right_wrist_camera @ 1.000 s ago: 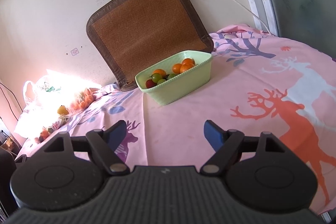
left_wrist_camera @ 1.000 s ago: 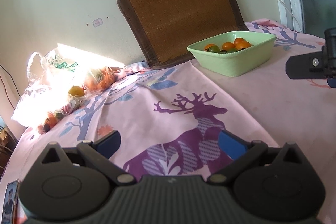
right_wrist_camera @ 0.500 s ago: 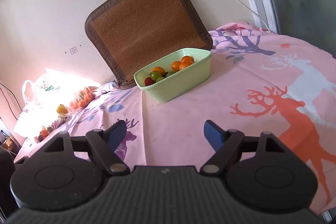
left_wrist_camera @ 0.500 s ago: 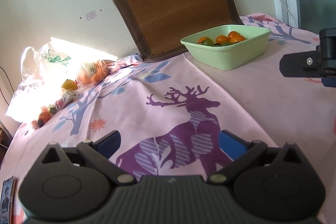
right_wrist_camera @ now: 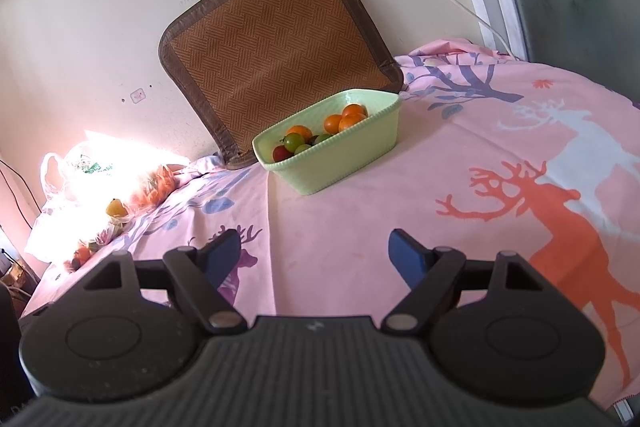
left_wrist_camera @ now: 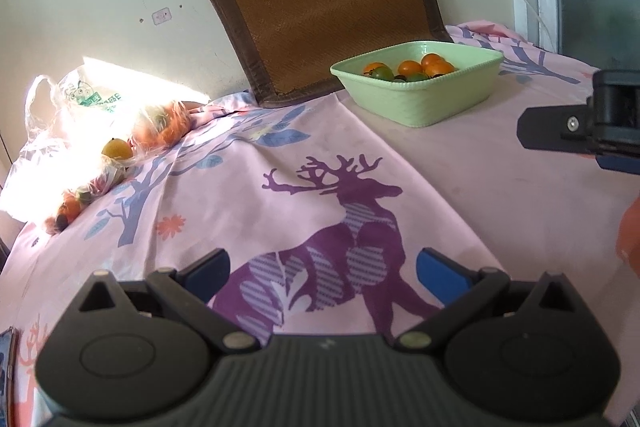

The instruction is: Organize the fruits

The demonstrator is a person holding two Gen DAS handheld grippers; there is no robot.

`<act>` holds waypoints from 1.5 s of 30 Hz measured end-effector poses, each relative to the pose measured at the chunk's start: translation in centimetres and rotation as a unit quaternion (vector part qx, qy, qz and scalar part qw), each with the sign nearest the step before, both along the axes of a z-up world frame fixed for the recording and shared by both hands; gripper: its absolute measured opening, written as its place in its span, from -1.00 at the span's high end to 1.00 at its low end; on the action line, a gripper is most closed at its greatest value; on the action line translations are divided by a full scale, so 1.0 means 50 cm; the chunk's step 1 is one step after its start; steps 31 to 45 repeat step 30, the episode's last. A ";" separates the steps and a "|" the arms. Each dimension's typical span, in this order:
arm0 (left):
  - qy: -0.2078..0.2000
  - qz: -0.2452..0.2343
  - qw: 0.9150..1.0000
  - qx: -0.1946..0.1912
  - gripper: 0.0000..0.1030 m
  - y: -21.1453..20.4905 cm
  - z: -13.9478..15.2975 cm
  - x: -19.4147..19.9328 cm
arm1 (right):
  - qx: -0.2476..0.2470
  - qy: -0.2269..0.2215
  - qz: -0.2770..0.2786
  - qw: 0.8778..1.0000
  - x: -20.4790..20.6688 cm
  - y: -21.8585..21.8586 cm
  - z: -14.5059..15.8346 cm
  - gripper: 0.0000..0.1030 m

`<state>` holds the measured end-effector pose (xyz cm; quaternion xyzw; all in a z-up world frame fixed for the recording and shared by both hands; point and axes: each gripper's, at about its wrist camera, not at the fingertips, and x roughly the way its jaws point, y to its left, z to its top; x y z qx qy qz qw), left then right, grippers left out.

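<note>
**Mei:** Over by the wall, on the far left of the pink cloth, the loose fruit sits in strong sun: a yellow fruit (left_wrist_camera: 117, 149) and some orange ones inside a thin plastic bag (left_wrist_camera: 86, 99), with a few smaller ones (left_wrist_camera: 72, 209) spilled beside it. The green tub (right_wrist_camera: 340, 167) stands well apart from them, in front of the woven mat (right_wrist_camera: 276, 55), and already has several orange, green and red fruits in it.

**Tom:** What are the tools doing?

**Mei:** The left tool (left_wrist_camera: 322, 273) has its blue fingers spread wide with nothing between them, just the purple deer print underneath. The right tool (right_wrist_camera: 314, 255) is the same, wide apart and empty, pointed roughly toward the tub.

**Tom:** How would you expect the fruit to handle?

**Mei:** I'd guess light, round and smooth-skinned, so it could roll or slip out of a pinch. The small red and green ones look like little tomatoes, probably soft enough to bruise or split under a hard squeeze. I'd take each one across its widest part, squarely between the pads, and close gently.

**Tom:** And the bag?

**Mei:** Flimsy and crinkly. It may snag a finger, so the exposed yellow fruit looks like the easier first pick. The glare hides much of what else is in there.
</note>
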<state>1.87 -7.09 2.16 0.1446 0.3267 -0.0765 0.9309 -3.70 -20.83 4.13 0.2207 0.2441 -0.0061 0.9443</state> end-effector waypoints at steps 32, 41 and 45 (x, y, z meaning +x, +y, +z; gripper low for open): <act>0.036 -0.015 0.998 -0.040 -1.00 0.003 0.005 0.006 | -0.001 0.007 -0.003 1.000 0.006 0.002 -0.007 -0.61; 0.036 -0.015 0.998 -0.040 -1.00 0.003 0.005 0.006 | -0.001 0.007 -0.003 1.000 0.006 0.002 -0.007 -0.61; 0.036 -0.015 0.998 -0.040 -1.00 0.003 0.005 0.006 | -0.001 0.007 -0.003 1.000 0.006 0.002 -0.007 -0.61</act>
